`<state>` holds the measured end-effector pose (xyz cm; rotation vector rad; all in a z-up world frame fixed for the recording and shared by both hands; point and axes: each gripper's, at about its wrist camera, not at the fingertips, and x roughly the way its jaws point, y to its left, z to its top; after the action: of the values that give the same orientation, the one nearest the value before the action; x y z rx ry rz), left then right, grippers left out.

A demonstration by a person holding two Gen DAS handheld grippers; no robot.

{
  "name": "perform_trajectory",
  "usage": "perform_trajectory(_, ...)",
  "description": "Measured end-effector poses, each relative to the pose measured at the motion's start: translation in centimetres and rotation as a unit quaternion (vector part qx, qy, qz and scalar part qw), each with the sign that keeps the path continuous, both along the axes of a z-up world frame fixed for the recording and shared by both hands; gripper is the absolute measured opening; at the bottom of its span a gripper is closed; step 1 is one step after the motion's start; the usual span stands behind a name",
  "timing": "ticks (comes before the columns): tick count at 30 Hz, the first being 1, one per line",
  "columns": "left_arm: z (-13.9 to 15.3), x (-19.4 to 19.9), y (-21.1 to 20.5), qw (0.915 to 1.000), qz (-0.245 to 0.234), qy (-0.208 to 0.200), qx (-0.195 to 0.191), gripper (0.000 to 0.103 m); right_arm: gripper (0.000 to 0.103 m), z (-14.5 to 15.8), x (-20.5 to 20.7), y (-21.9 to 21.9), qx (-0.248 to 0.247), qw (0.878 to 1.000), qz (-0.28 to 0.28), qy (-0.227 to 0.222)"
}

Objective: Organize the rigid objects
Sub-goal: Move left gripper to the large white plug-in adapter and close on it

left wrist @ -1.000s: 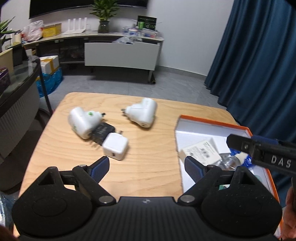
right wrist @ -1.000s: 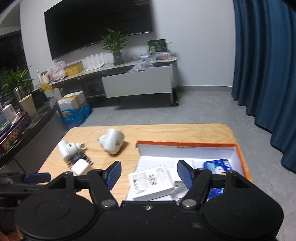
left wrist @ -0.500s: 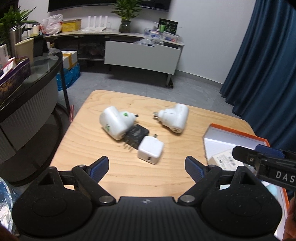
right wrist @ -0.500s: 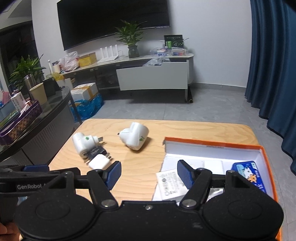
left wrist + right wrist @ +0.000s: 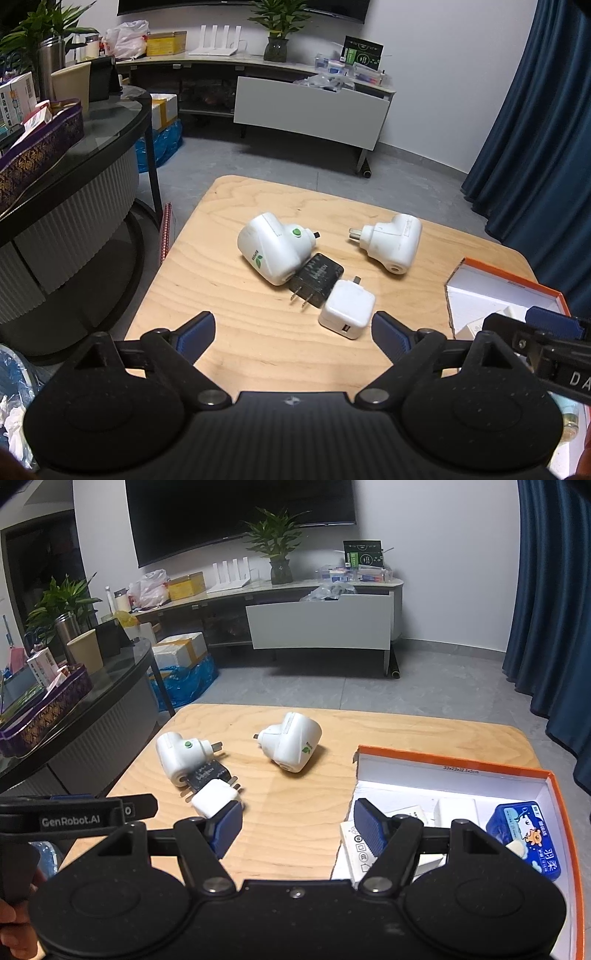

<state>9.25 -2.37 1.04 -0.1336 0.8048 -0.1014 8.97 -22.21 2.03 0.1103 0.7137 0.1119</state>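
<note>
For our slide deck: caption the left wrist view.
Open left gripper above four chargers on a wooden table, box at right.

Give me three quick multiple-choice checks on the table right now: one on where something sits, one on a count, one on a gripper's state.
1. Where does the black charger lie?
A. Inside the orange box
B. Between a white adapter and the white cube charger, touching both
C. Alone at the table's far edge

2. How many plug devices lie loose on the table?
A. Two
B. Four
C. Six

3. How does the left gripper stand?
A. Open and empty
B. Shut on the cube charger
C. Shut on the box rim

Answers:
1 B: it lies wedged between the green-dot adapter and the cube charger.
2 B: those three plus the second white adapter.
3 A: its jaws have just been opening, nothing between the pads.
</note>
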Motion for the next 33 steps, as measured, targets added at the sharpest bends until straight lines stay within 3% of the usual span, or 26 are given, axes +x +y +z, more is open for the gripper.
perform_trajectory(20, -1.9, 4.3, 1.9, 0.9996, 0.02, 0.003, 0.018, 0.1, 0.08, -0.9, 1.2, 0.7, 0.004, 1.0, 0.013, 0.005)
perform_trajectory(30, -4.0, 8.4, 2.0, 0.9987, -0.01, 0.005, 0.049, 0.103, 0.08, -0.7, 1.4, 0.5, 0.007, 1.0, 0.013, -0.002)
perform_trajectory(33, -4.7, 9.1, 2.2, 0.999, -0.019, 0.011, 0.04, 0.103, 0.08, -0.9, 1.6, 0.4, 0.01, 1.0, 0.011, -0.003)
